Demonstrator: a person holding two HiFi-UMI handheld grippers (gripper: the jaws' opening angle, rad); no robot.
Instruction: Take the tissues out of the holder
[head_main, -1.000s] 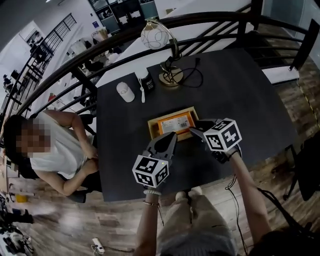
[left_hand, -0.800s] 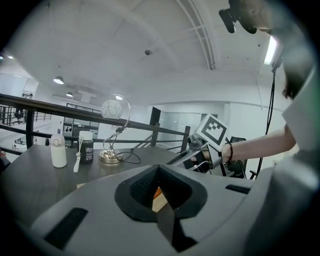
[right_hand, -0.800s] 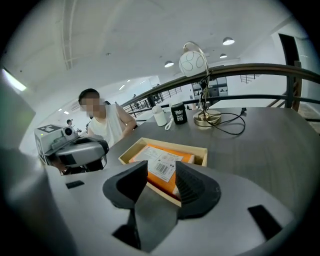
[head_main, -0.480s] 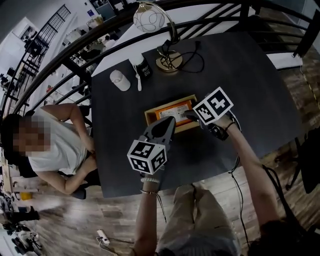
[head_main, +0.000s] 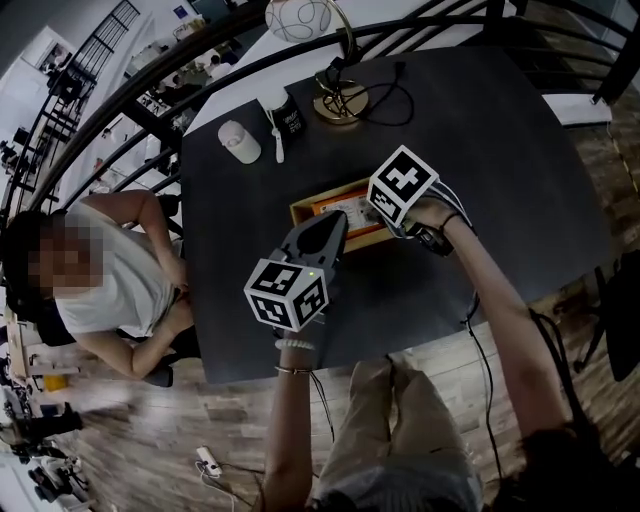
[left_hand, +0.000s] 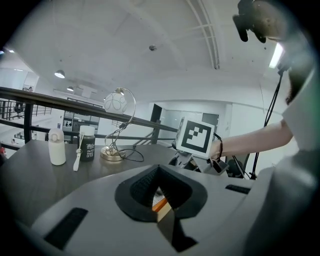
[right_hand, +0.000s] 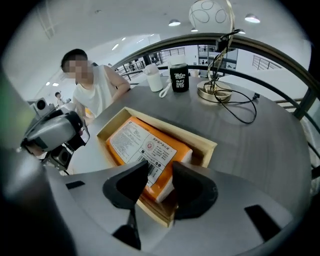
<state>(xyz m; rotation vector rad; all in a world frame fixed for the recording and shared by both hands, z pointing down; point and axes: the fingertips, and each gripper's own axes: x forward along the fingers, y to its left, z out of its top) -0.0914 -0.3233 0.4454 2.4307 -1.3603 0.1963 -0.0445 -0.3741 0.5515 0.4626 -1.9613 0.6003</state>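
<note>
An orange tissue pack (head_main: 343, 208) (right_hand: 142, 145) lies flat in a shallow wooden holder (head_main: 303, 212) (right_hand: 209, 148) at the middle of the dark table. My right gripper (head_main: 378, 213) (right_hand: 160, 170) hangs over the holder's right end. Its jaws stand open on either side of the pack's near end, and the pads do not press on it. My left gripper (head_main: 334, 226) (left_hand: 159, 170) sits at the holder's front edge, shut with nothing in it. Below its joined tips a sliver of the orange pack (left_hand: 160, 203) shows.
At the table's far side stand a gold lamp (head_main: 338, 100) (right_hand: 215, 89) with its black cable, a dark jar (head_main: 290, 118) (right_hand: 179, 78) and a white bottle (head_main: 238, 142) (right_hand: 152, 78). A person in white (head_main: 105, 285) sits at the left edge. A black railing runs behind.
My right gripper has moved from the holder's right side to above its right end. The left gripper has stayed at the holder's front edge.
</note>
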